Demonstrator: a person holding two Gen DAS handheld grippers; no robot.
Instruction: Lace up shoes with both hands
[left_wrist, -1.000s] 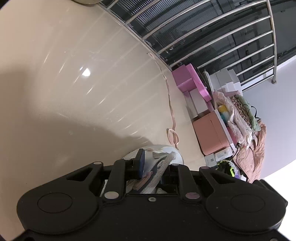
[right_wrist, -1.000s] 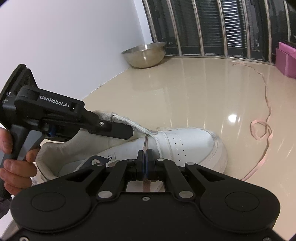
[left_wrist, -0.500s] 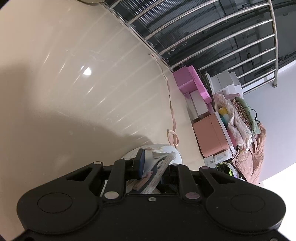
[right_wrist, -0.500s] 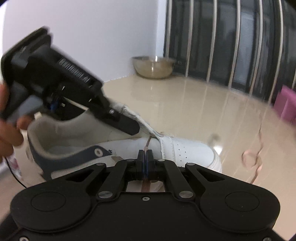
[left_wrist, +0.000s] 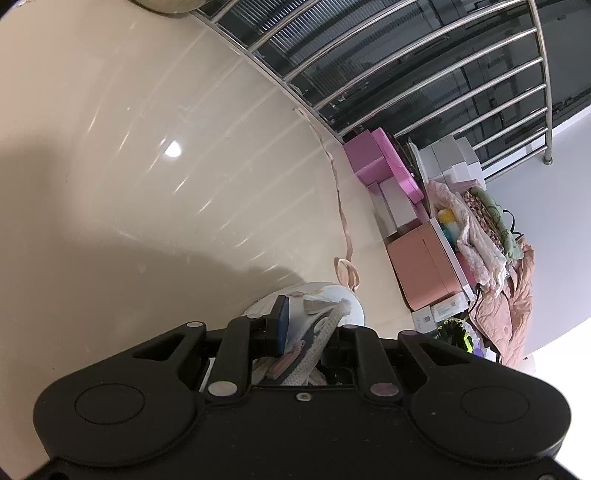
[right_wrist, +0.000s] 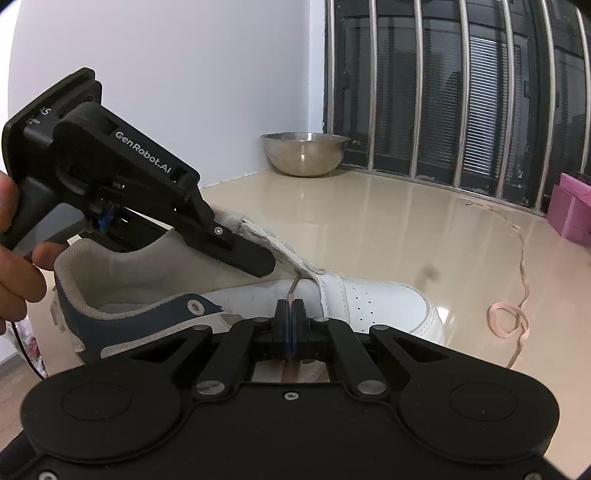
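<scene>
Left hand-held gripper (right_wrist: 255, 258), black, marked "GenRobot.AI", held by a person's hand (right_wrist: 14, 254) at the left edge of the right wrist view; its fingers reach down over the open collar of the shoe and pinch the shoe's tongue (right_wrist: 273, 243), holding it raised. In the left wrist view the grey fabric tongue (left_wrist: 325, 339) sits between the two pads, one blue pad (left_wrist: 280, 325) showing on its left. Shoe (right_wrist: 369, 299): white sneaker with navy heel panel and perforated toe, lying on the glossy beige floor (right_wrist: 388, 221), toe pointing right. Right hand-held gripper (right_wrist: 290, 321), bottom centre of its own view: blue-faced pads pressed together on a thin pinkish lace (right_wrist: 293, 290), which runs taut from the pads up to the eyelet row beside the tongue. Further right, the loose length of the same-coloured lace (right_wrist: 508, 321) lies on the floor in a small coil and trails away toward the barred window (right_wrist: 461, 92). Steel bowl (right_wrist: 304, 153) on the floor at the wall, behind the shoe. Pink box (right_wrist: 572, 206) at the far right edge. Left wrist view, right side: stacked pink and white boxes (left_wrist: 424, 266) and folded fabrics (left_wrist: 484, 221) against the wall, well apart from the shoe.
</scene>
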